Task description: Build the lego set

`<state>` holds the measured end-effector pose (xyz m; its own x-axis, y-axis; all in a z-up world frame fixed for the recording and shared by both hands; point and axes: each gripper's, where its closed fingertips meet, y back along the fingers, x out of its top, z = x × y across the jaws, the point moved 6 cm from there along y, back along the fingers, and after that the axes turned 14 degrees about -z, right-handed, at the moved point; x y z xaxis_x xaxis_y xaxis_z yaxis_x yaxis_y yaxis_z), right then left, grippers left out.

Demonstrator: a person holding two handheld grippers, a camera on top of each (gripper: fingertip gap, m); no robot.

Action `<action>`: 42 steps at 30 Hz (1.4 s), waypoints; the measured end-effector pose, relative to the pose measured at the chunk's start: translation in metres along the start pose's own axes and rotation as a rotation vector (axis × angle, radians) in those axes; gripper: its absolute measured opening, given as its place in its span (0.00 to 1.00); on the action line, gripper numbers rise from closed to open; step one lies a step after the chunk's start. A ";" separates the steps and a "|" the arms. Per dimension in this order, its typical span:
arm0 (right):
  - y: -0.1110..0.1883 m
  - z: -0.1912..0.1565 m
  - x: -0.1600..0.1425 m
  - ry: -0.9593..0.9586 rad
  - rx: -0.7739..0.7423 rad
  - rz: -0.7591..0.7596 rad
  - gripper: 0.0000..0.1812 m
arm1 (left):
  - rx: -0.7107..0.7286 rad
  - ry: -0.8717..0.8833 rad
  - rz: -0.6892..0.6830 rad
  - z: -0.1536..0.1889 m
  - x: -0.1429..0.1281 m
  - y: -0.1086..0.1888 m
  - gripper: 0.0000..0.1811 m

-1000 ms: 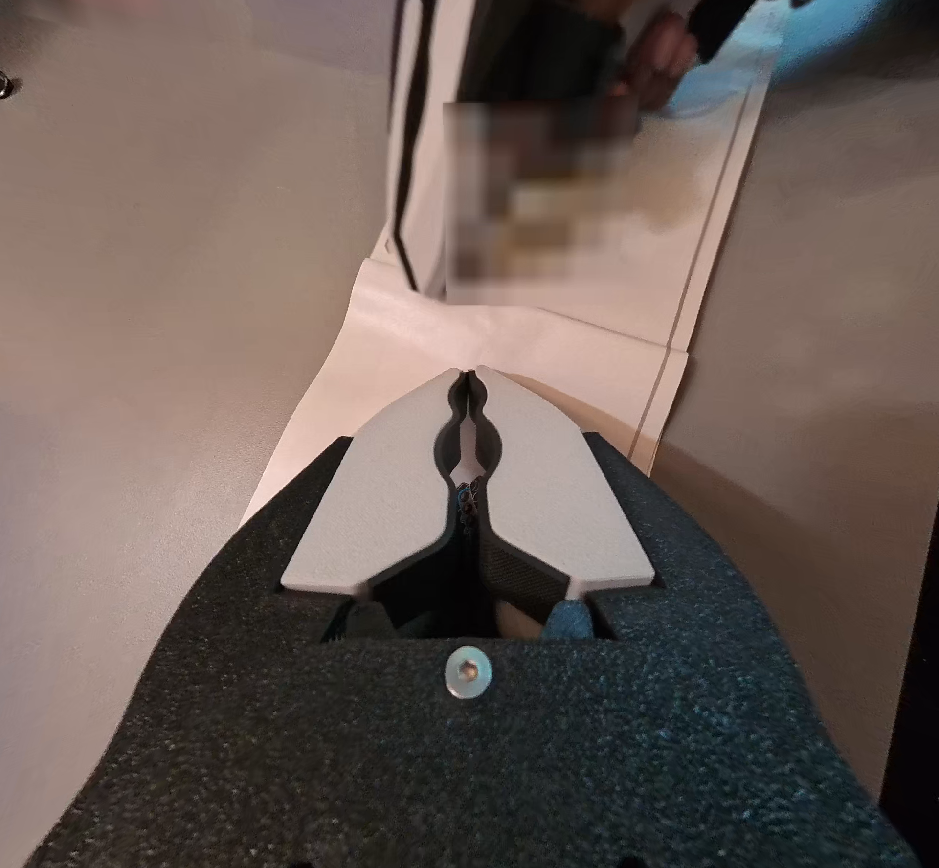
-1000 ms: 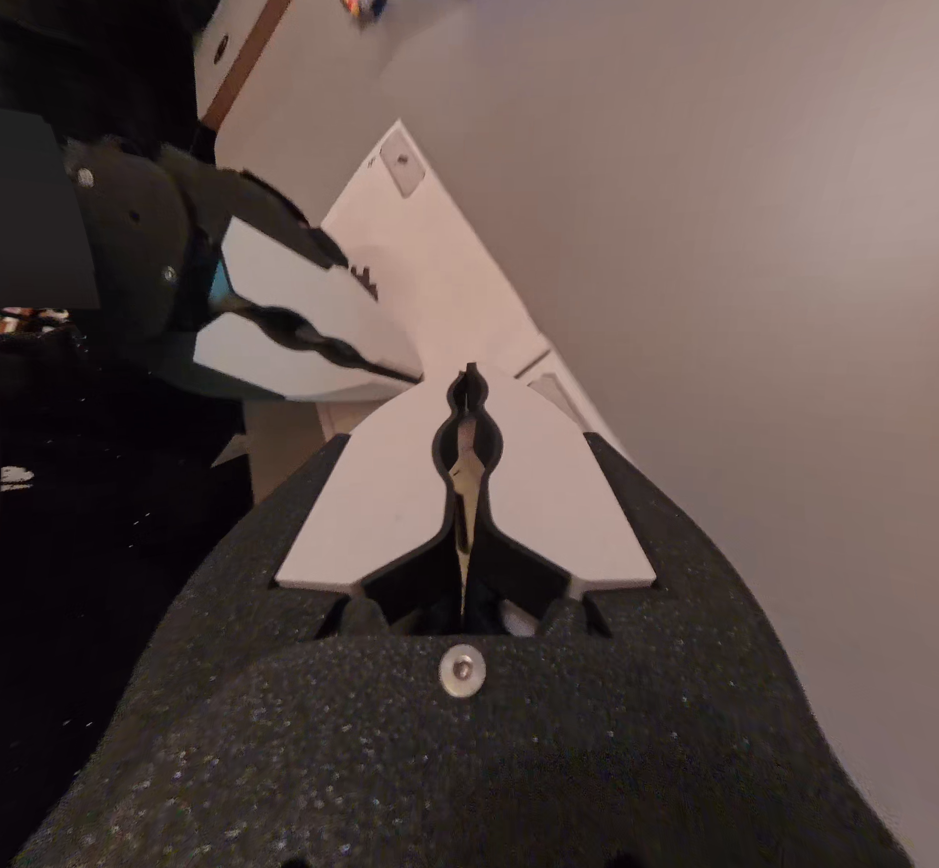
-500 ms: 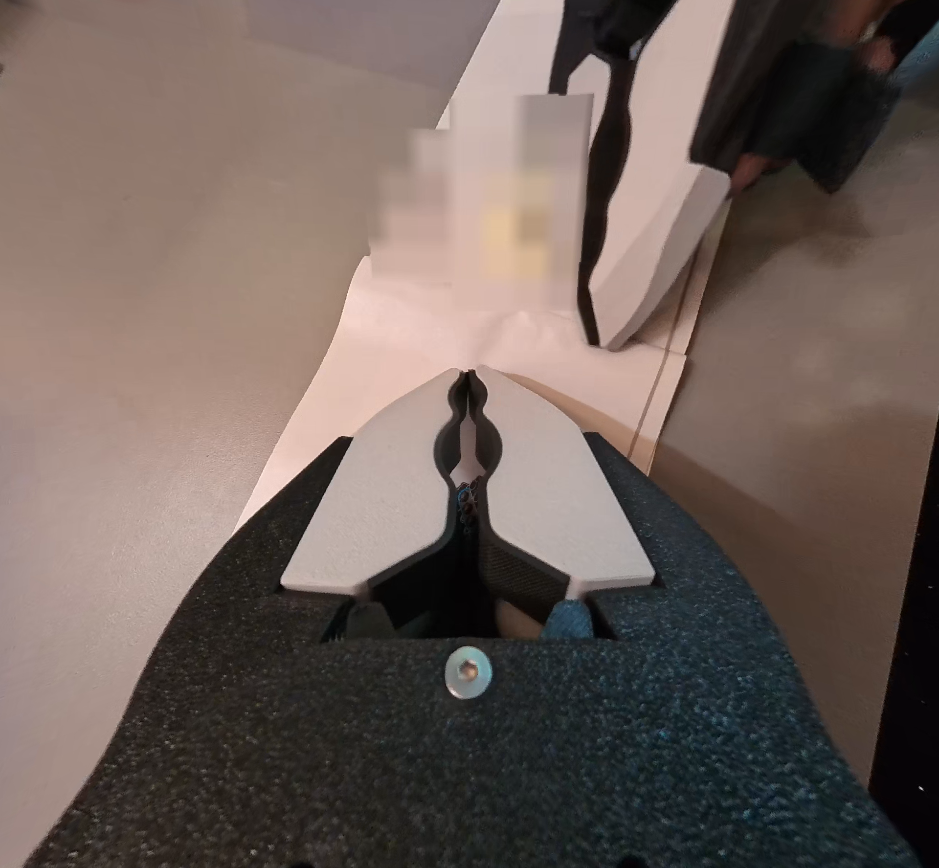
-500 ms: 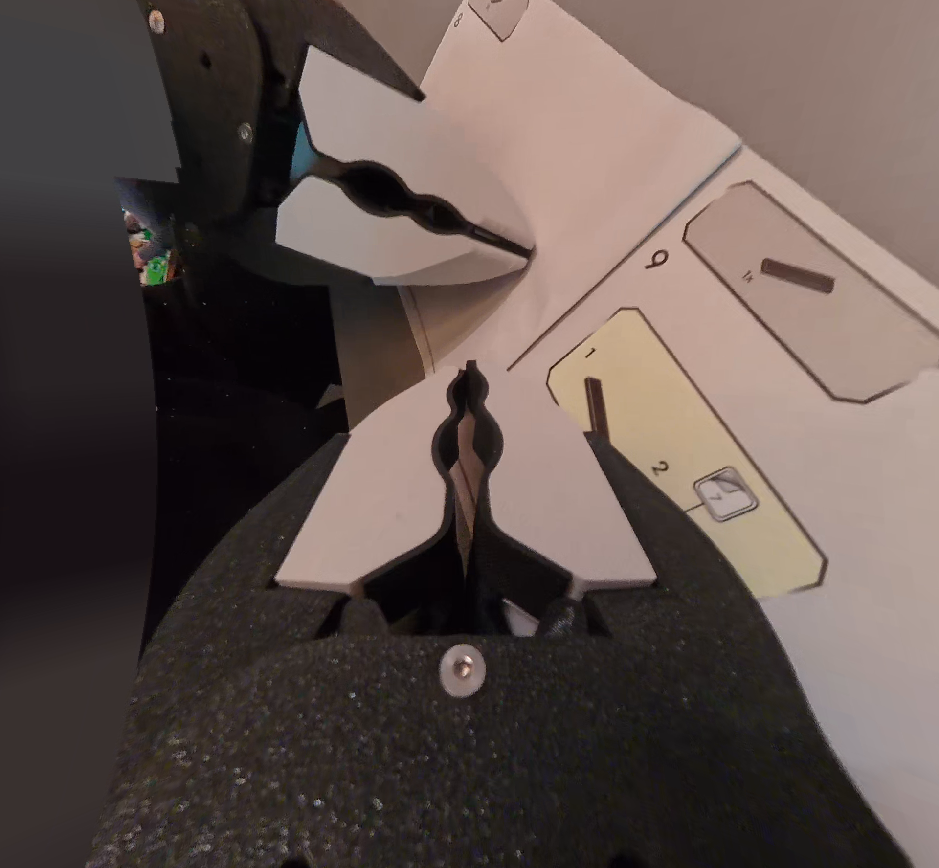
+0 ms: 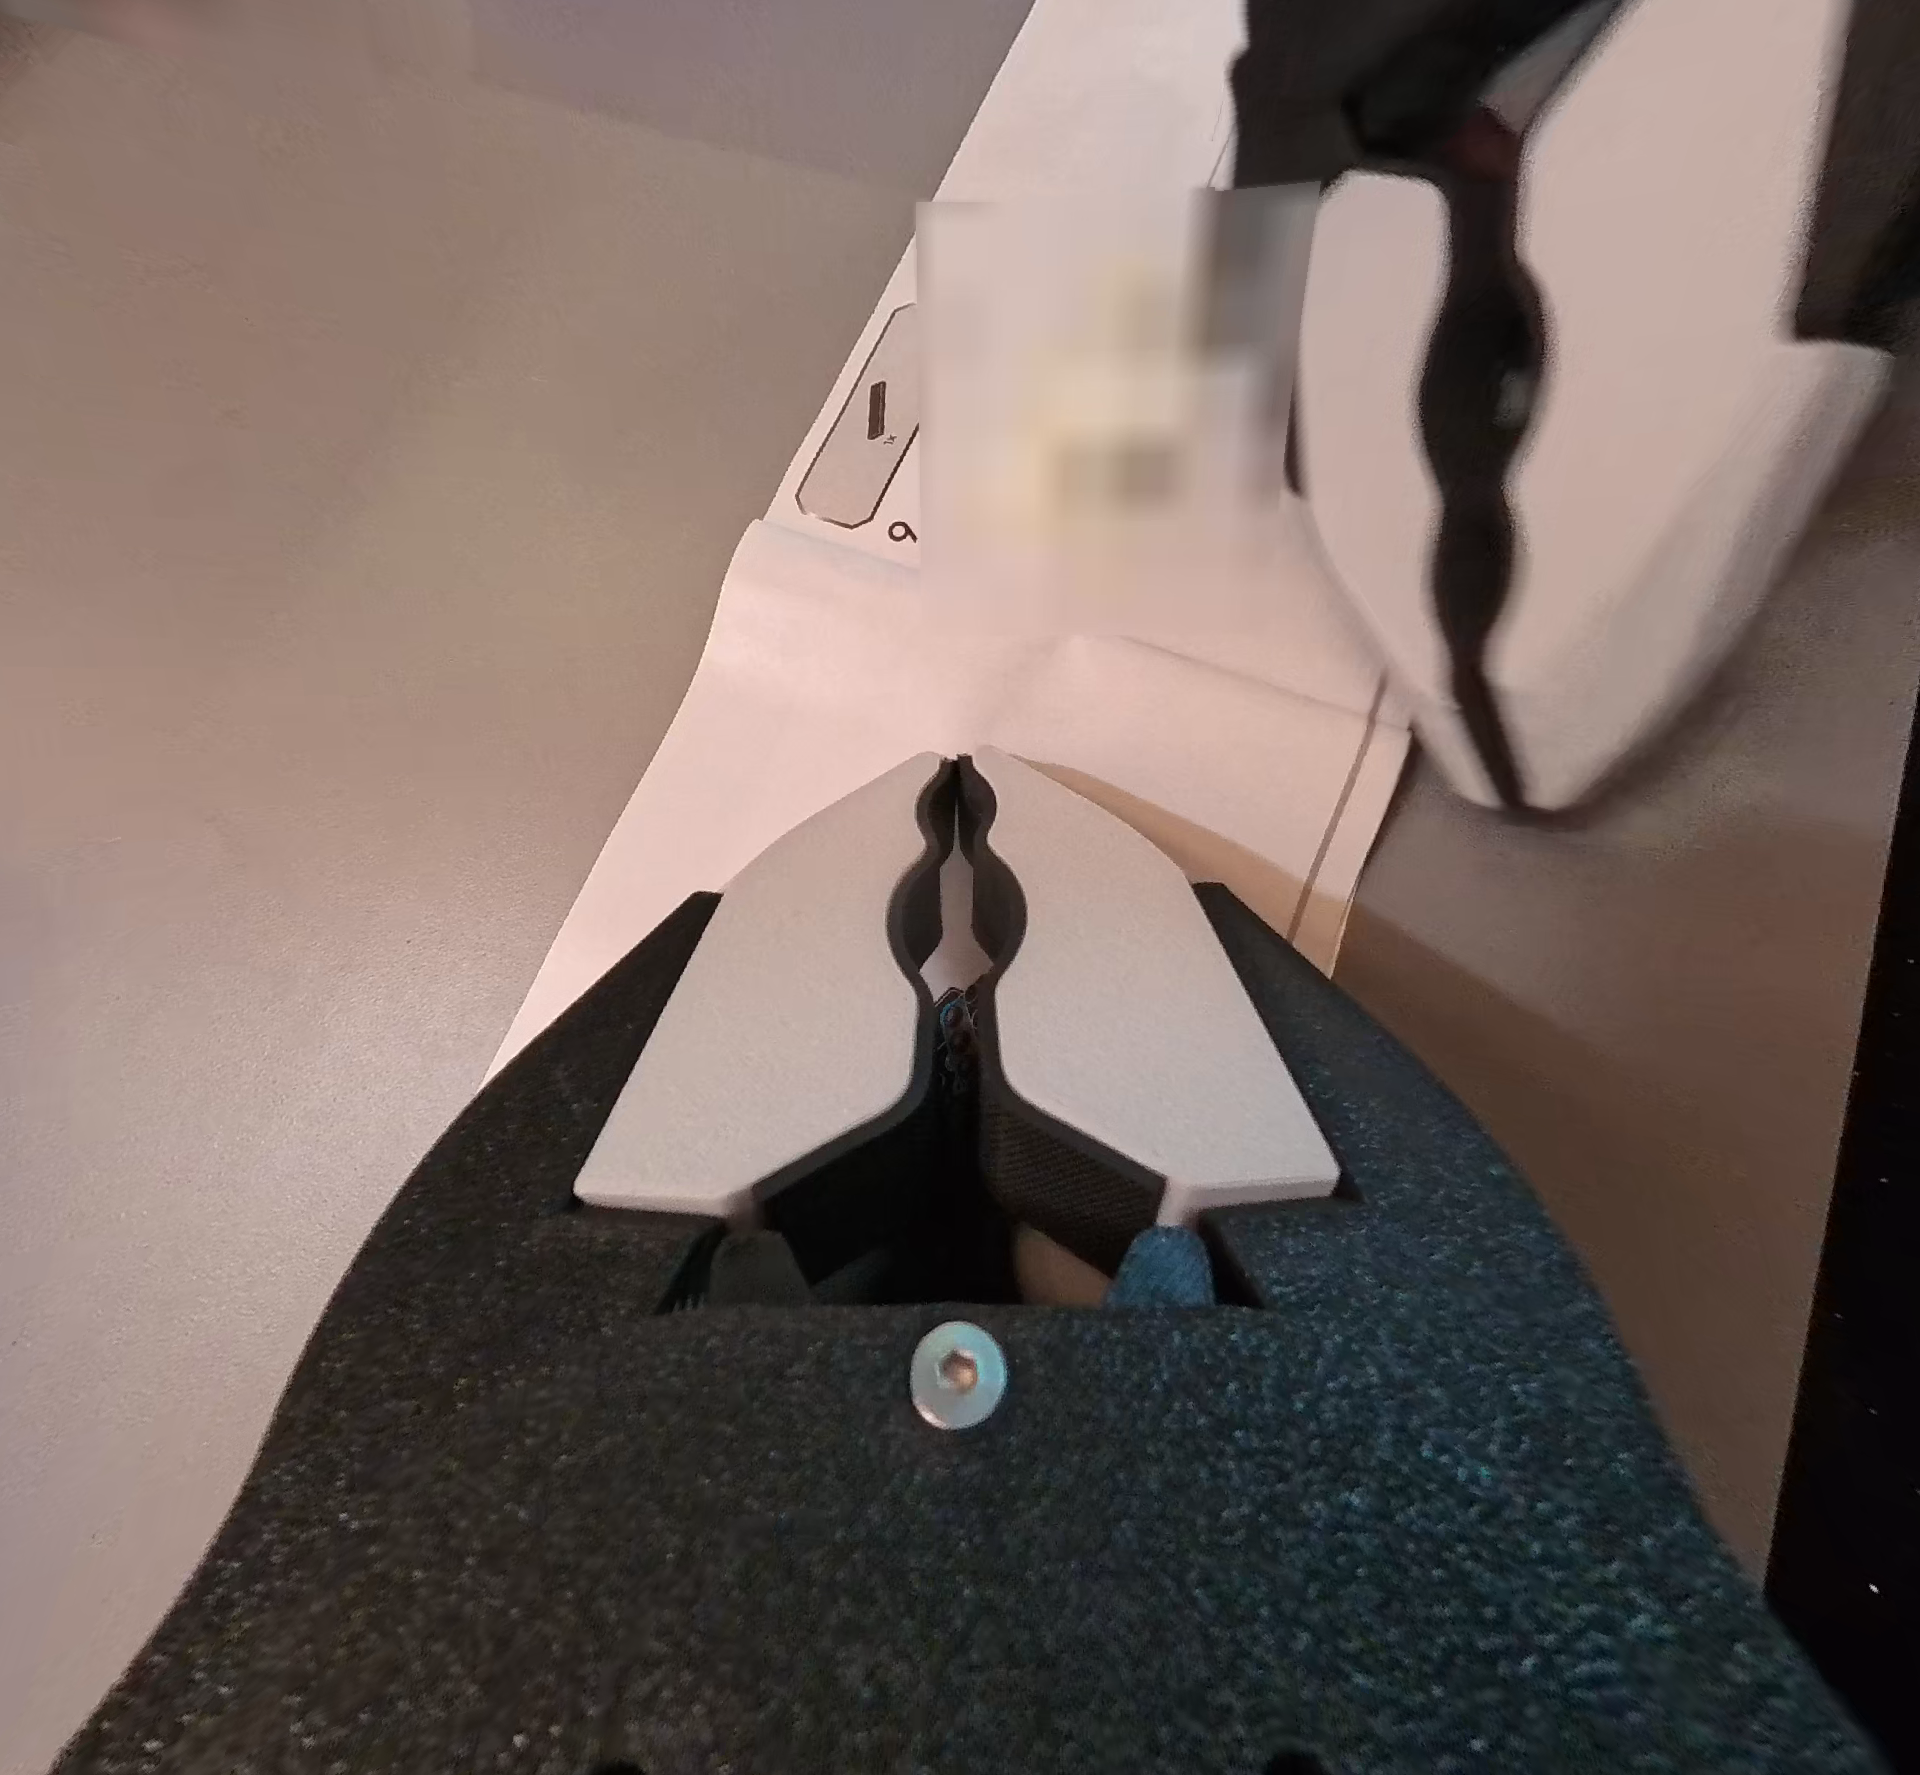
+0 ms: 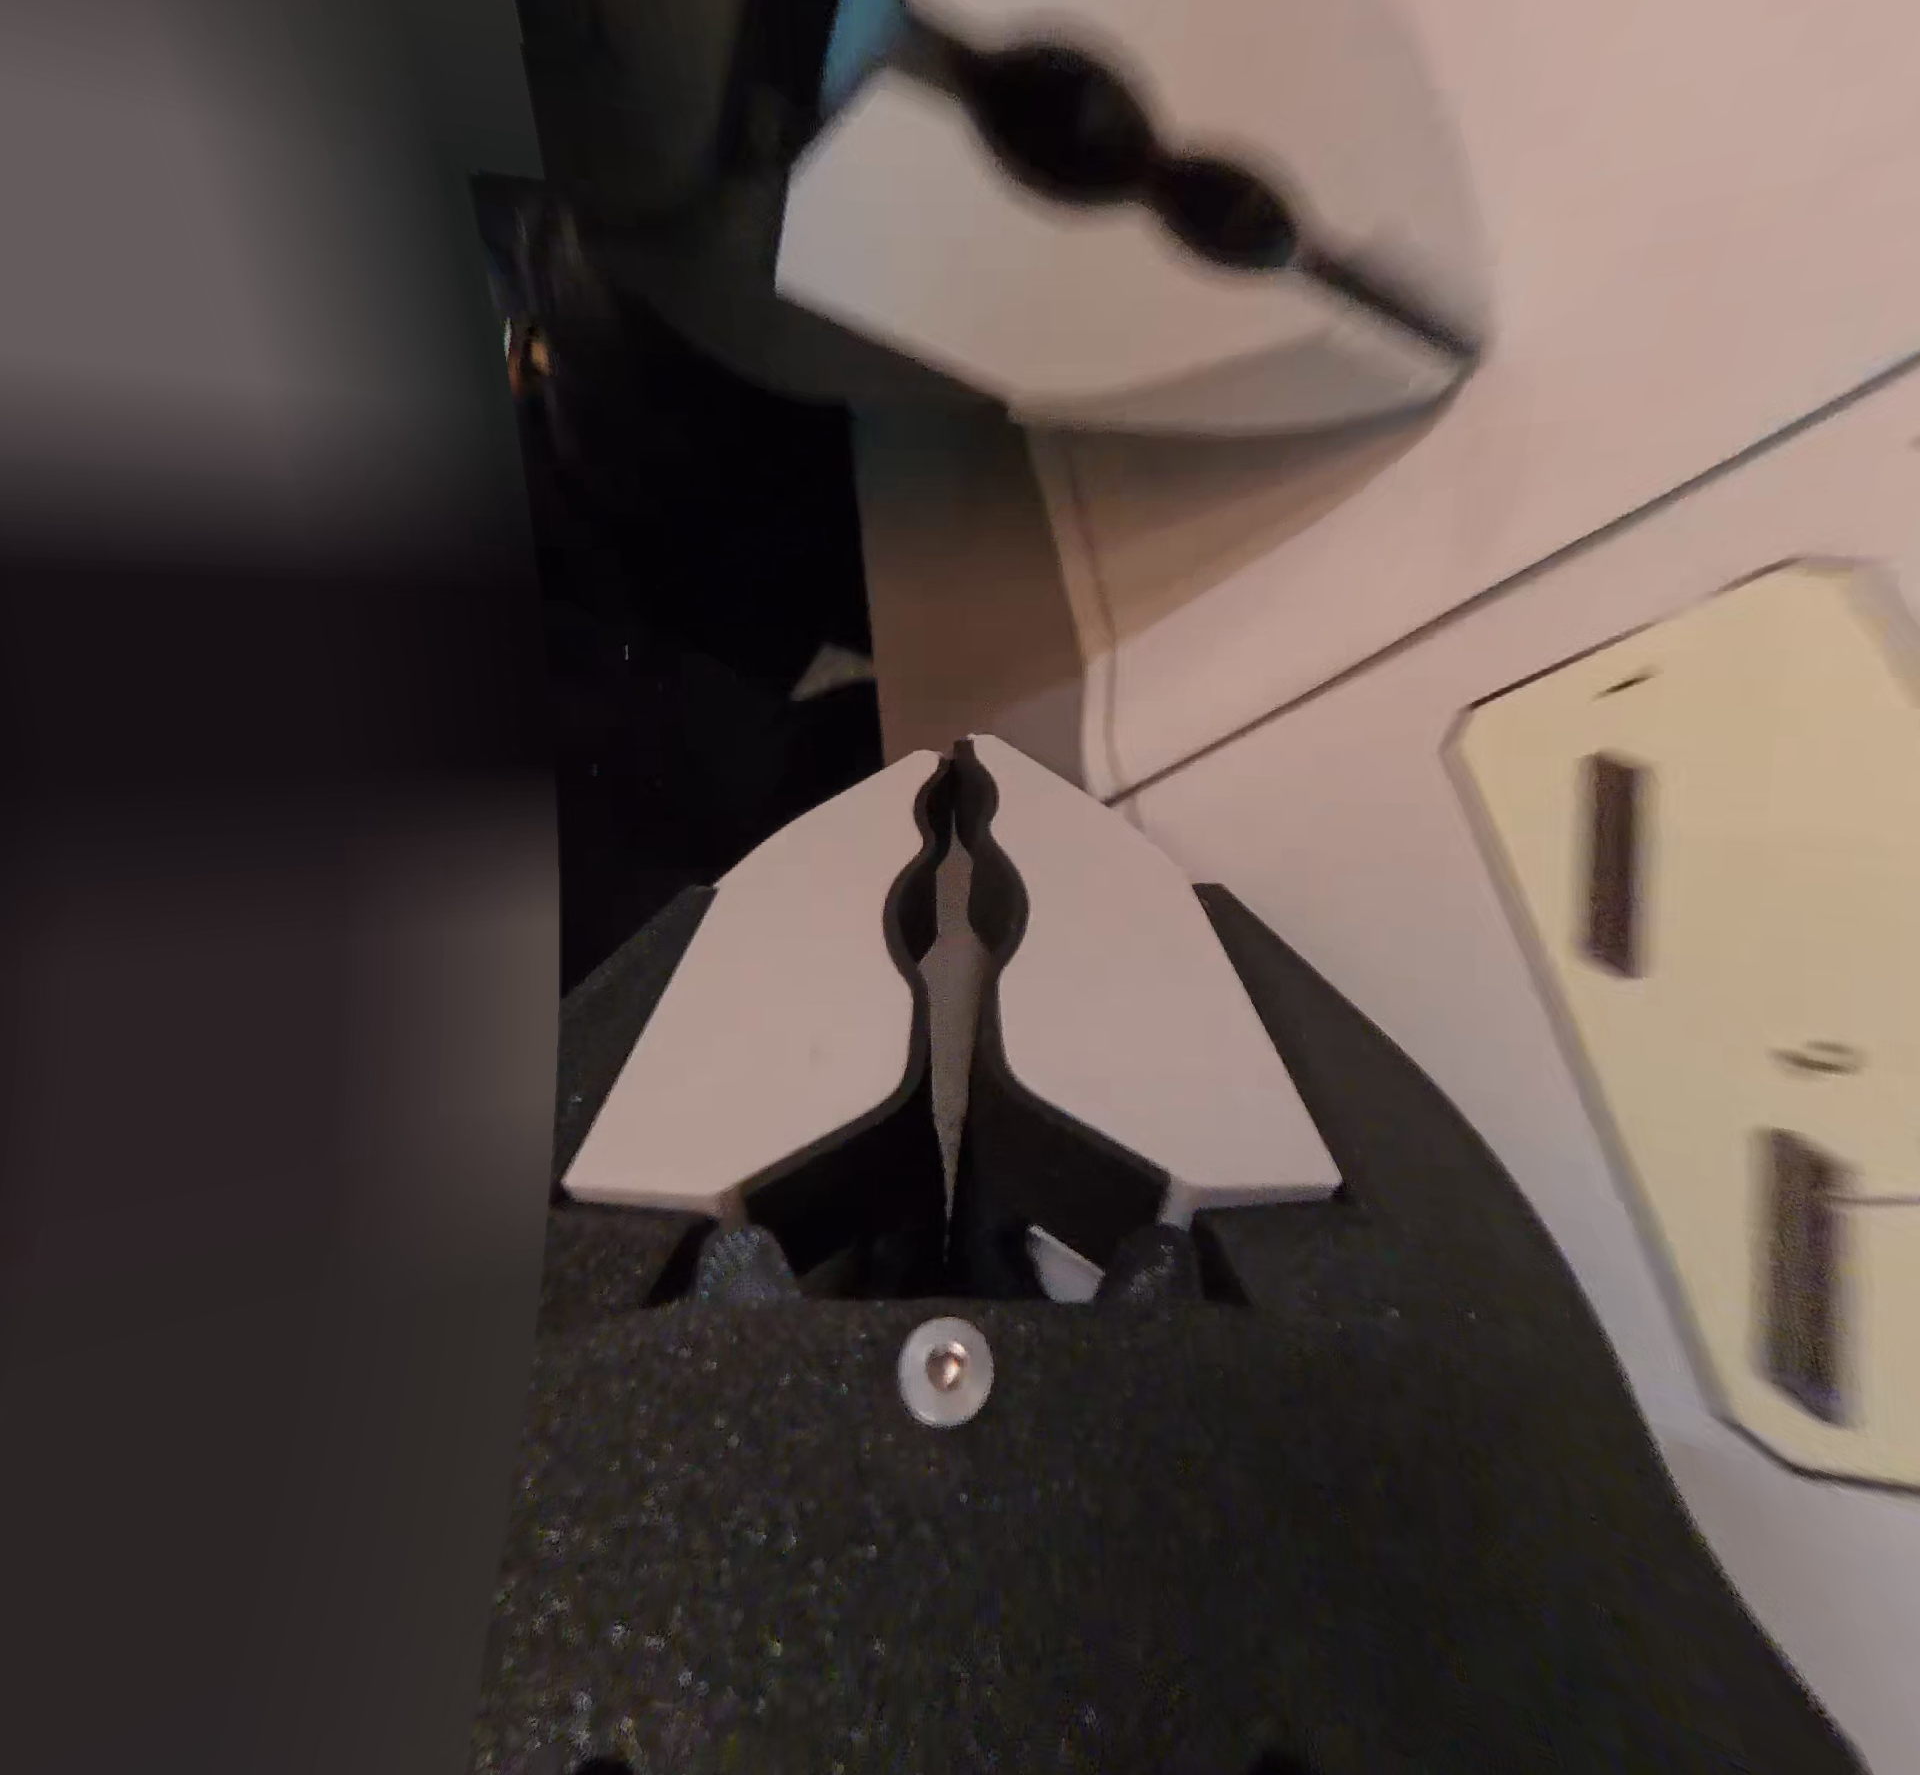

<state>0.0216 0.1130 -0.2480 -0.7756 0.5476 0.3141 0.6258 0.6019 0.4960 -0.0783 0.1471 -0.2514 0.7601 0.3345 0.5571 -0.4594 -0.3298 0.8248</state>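
The left claw (image 5: 958, 764) is sitting with its jaws drawn together, a thin white sliver showing between them. It looks to be pinching a curled-up leaf of the instruction sheet (image 5: 831, 790). That sheet is lying on the beige table (image 5: 312, 582), running from six o'clock up toward one o'clock in the left wrist view. Its near end is bowing upward off the surface.

The right claw (image 6: 956, 746) is also closed narrow, with a strip of white paper showing edge-on down its gap, so I'm reading that as a grip on a page too. In its own view the printed page is spreading out at three o'clock, a pale yellow panel (image 6: 1714, 998) with dark bar drawings on it. The other claw is hanging blurred at one o'clock, tips close to the paper.

No bricks are showing in either view right now, so the paper is the only part of the set on display.

As for handling, this is thin, light, floppy stock. It's going to buckle and crease if the two claws are pulling against each other, and it could tear at the fold. The best hold looks like a free edge or corner, pinched gently, with the sheet sliding flat along the table, not hoisted.
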 end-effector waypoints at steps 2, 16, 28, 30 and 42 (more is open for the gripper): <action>0.007 0.014 0.006 -0.010 -0.085 0.023 0.00 | 0.002 -0.002 0.000 0.000 0.000 0.000 0.00; 0.045 0.054 0.047 -0.023 -0.251 0.108 0.00 | 0.059 0.009 -0.005 -0.004 -0.002 0.000 0.00; 0.066 0.076 0.077 0.039 -0.457 0.233 0.00 | 0.048 0.015 -0.004 -0.004 -0.002 0.000 0.00; 0.069 0.068 0.076 0.117 -0.445 0.308 0.00 | 0.030 0.029 -0.004 -0.005 -0.002 0.001 0.00; 0.050 0.040 0.065 0.432 -0.473 0.212 0.16 | 0.066 0.005 -0.005 -0.003 -0.002 0.001 0.02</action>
<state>0.0055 0.2021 -0.2347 -0.6650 0.2847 0.6905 0.7408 0.1343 0.6581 -0.0815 0.1492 -0.2513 0.7600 0.3405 0.5536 -0.4240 -0.3859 0.8193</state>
